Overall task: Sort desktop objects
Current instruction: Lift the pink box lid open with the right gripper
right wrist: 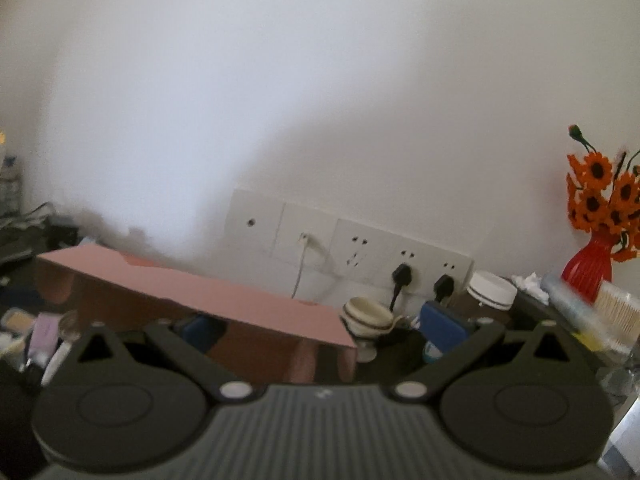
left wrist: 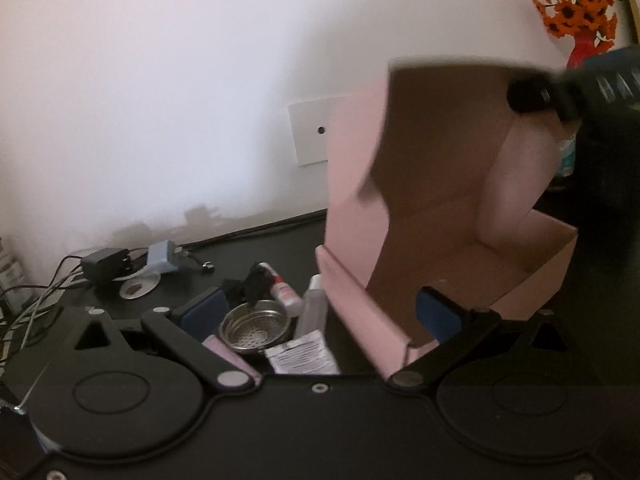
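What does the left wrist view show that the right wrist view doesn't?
Only the left wrist view shows the pink box's open interior, the metal strainer, the clear bottle and the right gripper at the lid. Only the right wrist view shows the wall sockets, the cup and the white-lidded jar. Both show the box and the orange flowers.

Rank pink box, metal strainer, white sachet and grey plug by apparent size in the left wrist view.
1. Pink box, by far the largest.
2-3. Metal strainer and white sachet look alike; no ranking.
4. Grey plug, smallest, though it lies farther back, so unsure.
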Action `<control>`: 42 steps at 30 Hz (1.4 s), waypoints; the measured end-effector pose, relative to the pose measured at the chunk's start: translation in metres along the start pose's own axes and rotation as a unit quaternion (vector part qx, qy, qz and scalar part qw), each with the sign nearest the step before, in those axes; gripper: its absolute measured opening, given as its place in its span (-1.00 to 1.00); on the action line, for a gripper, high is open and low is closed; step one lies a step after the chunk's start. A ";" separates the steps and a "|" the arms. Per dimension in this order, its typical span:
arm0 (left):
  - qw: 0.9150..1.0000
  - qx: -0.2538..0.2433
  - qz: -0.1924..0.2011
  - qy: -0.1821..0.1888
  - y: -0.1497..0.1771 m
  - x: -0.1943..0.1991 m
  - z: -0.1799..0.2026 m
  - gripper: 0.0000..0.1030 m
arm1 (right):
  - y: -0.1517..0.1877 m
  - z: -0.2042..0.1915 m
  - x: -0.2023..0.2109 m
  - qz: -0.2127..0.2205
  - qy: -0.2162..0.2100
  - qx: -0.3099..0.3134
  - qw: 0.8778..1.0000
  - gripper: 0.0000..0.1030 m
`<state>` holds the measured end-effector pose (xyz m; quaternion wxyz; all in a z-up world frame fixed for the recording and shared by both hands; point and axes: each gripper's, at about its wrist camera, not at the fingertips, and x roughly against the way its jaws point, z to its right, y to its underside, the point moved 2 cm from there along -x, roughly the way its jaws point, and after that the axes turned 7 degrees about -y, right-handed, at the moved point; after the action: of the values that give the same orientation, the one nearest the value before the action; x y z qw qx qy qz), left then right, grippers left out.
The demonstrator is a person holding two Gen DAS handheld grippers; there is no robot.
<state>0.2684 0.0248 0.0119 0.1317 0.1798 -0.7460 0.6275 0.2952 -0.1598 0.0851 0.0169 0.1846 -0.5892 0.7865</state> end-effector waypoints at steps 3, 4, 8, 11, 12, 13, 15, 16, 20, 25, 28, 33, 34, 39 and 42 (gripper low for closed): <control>1.000 0.001 -0.001 0.001 0.001 0.001 -0.003 1.00 | -0.010 0.008 -0.015 0.001 0.001 -0.033 0.999 0.99; 1.000 0.000 0.000 0.000 0.002 0.001 -0.003 1.00 | -0.013 0.009 -0.022 0.000 0.003 -0.042 0.999 0.99; 1.000 -0.011 0.010 -0.009 0.001 0.002 0.002 1.00 | -0.023 0.009 -0.052 -0.004 0.027 -0.056 0.998 0.99; 1.000 -0.019 0.018 -0.016 0.001 0.002 0.006 1.00 | -0.025 0.005 -0.077 -0.018 0.041 -0.056 0.997 0.99; 1.000 -0.019 0.019 -0.017 0.001 0.002 0.007 1.00 | -0.026 0.004 -0.085 -0.024 0.045 -0.055 0.997 0.99; 0.999 -0.019 0.019 -0.017 0.001 0.002 0.007 1.00 | -0.026 0.002 -0.093 -0.032 0.047 -0.054 0.997 0.99; 0.999 -0.019 0.019 -0.018 0.001 0.000 0.006 1.00 | -0.025 0.001 -0.106 -0.052 0.046 -0.059 0.996 0.99; 0.999 -0.019 0.020 -0.018 0.001 0.000 0.006 1.00 | -0.024 0.001 -0.113 -0.066 0.042 -0.066 0.995 0.99; 0.999 -0.024 0.025 -0.022 0.002 0.001 0.008 1.00 | -0.015 0.001 -0.135 -0.117 0.035 -0.082 0.989 0.99; 0.999 -0.029 0.031 -0.026 0.002 0.002 0.009 1.00 | 0.001 -0.005 -0.153 -0.165 0.044 -0.062 0.983 0.99; 0.999 -0.030 0.033 -0.029 0.002 0.002 0.009 1.00 | 0.007 -0.005 -0.161 -0.181 0.042 -0.066 0.980 0.99; 0.998 -0.035 0.038 -0.033 0.003 0.001 0.010 1.00 | 0.011 -0.008 -0.166 -0.188 0.044 -0.068 0.979 0.99; 0.998 -0.036 0.039 -0.035 0.003 0.001 0.010 1.00 | 0.011 -0.009 -0.166 -0.190 0.045 -0.064 0.979 0.99; 0.997 -0.042 0.044 -0.046 0.003 0.001 0.010 1.00 | 0.012 -0.011 -0.167 -0.195 0.055 -0.060 0.978 0.99; 0.997 -0.044 0.045 -0.054 0.003 -0.001 0.009 1.00 | 0.013 -0.007 -0.167 -0.196 0.053 -0.070 0.977 0.99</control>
<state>0.2679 0.0170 0.0069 0.0703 0.1742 -0.7863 0.5886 0.4454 -0.1256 0.0201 0.2149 0.2525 -0.5934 0.7334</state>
